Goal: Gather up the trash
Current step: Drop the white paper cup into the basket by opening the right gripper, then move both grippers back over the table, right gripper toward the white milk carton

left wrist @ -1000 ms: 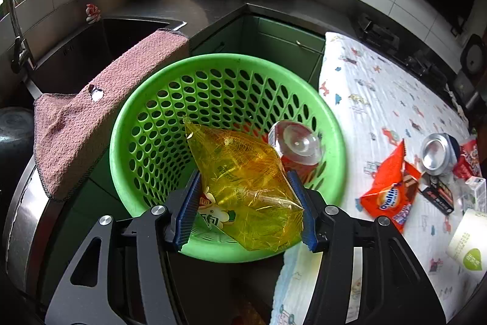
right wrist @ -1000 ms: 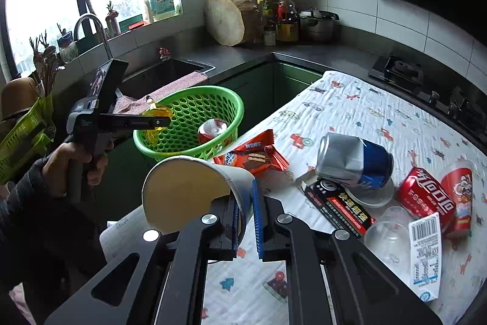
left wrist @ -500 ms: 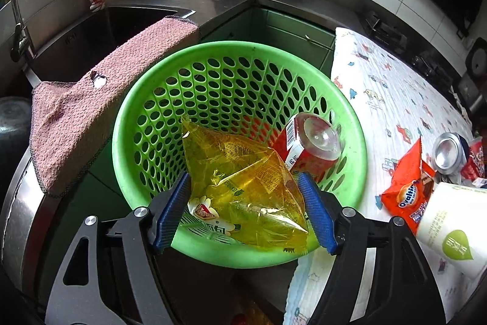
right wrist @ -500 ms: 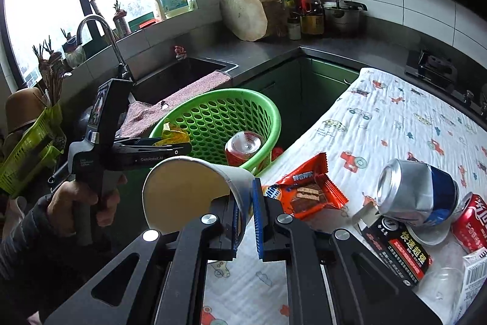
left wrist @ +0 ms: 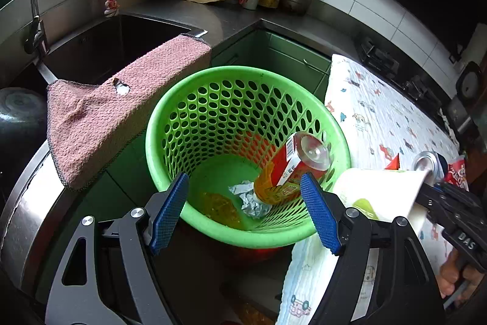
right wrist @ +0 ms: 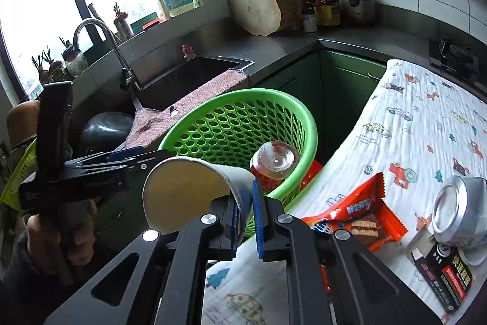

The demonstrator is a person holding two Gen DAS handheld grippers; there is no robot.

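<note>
A green perforated basket (left wrist: 213, 99) (right wrist: 283, 108) stands beside the cloth-covered table. Inside lie a yellow plastic bag (left wrist: 222, 204), crumpled foil (left wrist: 249, 197) and a red can (left wrist: 292, 160) (right wrist: 274, 160). My left gripper (left wrist: 243, 212) is open and empty just above the basket's near rim. My right gripper (right wrist: 245, 215) is shut on the rim of a white paper cup (right wrist: 185, 191) (left wrist: 383, 188), held beside the basket. On the table lie an orange snack wrapper (right wrist: 362, 212), a silver can (right wrist: 459, 212) and a black box (right wrist: 444, 273).
A pink towel (left wrist: 121, 102) hangs over the sink edge (left wrist: 188, 29) left of the basket. A faucet (right wrist: 100, 51), a wooden chopping block (right wrist: 255, 6), bottles and a pot (right wrist: 356, 5) stand on the counter behind. A patterned cloth (right wrist: 411, 118) covers the table.
My left gripper opened wider and the yellow bag dropped from it to the basket's bottom. My right gripper carried the cup closer to the basket.
</note>
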